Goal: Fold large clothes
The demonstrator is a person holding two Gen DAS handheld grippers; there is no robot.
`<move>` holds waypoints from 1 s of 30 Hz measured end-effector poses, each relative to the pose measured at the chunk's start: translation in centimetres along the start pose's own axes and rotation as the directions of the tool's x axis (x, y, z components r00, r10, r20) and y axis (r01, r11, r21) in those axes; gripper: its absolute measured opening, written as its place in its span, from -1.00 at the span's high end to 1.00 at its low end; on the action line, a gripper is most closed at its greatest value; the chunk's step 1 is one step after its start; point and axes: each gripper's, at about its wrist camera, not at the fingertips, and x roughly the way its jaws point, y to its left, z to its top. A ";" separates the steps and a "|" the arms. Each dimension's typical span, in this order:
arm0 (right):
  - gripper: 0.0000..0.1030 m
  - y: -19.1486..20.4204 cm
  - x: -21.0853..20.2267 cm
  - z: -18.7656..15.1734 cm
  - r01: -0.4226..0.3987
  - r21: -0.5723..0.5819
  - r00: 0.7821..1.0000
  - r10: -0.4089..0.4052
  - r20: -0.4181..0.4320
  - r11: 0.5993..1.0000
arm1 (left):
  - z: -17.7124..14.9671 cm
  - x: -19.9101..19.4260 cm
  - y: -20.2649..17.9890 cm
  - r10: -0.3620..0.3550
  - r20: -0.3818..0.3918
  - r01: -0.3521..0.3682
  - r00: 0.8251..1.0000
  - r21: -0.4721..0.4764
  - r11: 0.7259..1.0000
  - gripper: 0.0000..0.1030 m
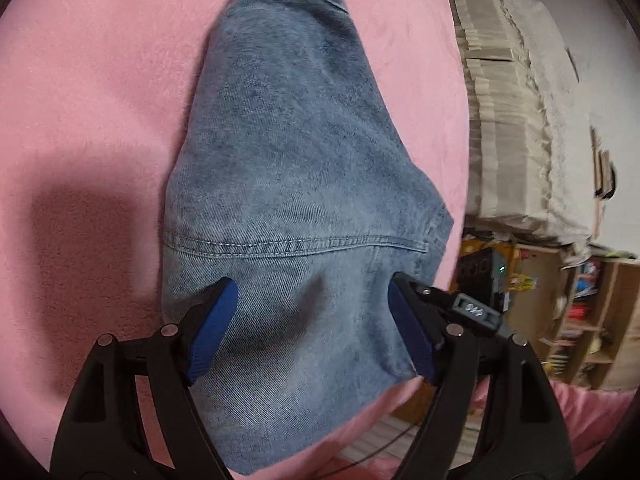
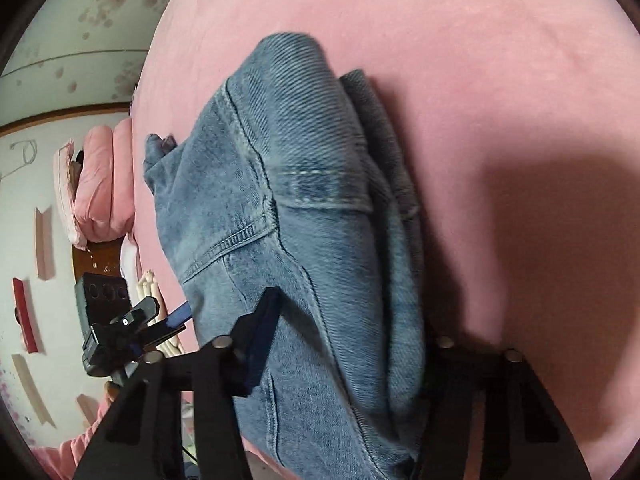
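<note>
— What is the left gripper (image 1: pixel 312 320) built like?

— Two black plastic arms with triangular cut-outs, each ending in a finger faced with a ribbed blue pad (image 1: pixel 214 328). Round silver pins sit at the pivots, two on each arm. Outside its right-hand finger there is a small grey block (image 1: pixel 476 312) with silver screw heads in it.

— And the right gripper (image 2: pixel 344 344)?

— Same make: black cut-out arms, silver pivot pins, and a dark blue pad (image 2: pixel 260 344) on the finger that shows. The other finger's pad is hidden.

— Any cable?

— A thin black one (image 1: pixel 384 446) runs below the left gripper's right arm.
</note>
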 end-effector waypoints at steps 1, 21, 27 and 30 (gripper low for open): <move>0.15 0.0 -0.2 0.0 0.006 0.001 1.000 -0.006 0.004 1.000 | 0.2 0.0 0.3 -0.024 -0.010 0.024 1.000 -0.026 0.999 -0.47; 0.58 3.1 -3.5 -2.8 0.089 -0.066 0.996 -0.088 0.017 0.994 | 0.4 -1.1 3.1 -0.118 0.007 0.118 0.993 -0.178 0.977 -0.50; 0.58 3.4 -2.1 -2.3 0.101 -0.064 0.995 -0.100 0.012 0.993 | -0.1 -0.2 5.0 0.024 -0.074 -0.037 0.997 -0.178 0.983 -0.54; 0.58 3.8 -1.5 -2.3 0.108 -0.058 0.994 -0.107 0.015 0.992 | 0.5 1.7 4.0 0.015 -0.048 -0.023 0.999 -0.175 0.984 -0.54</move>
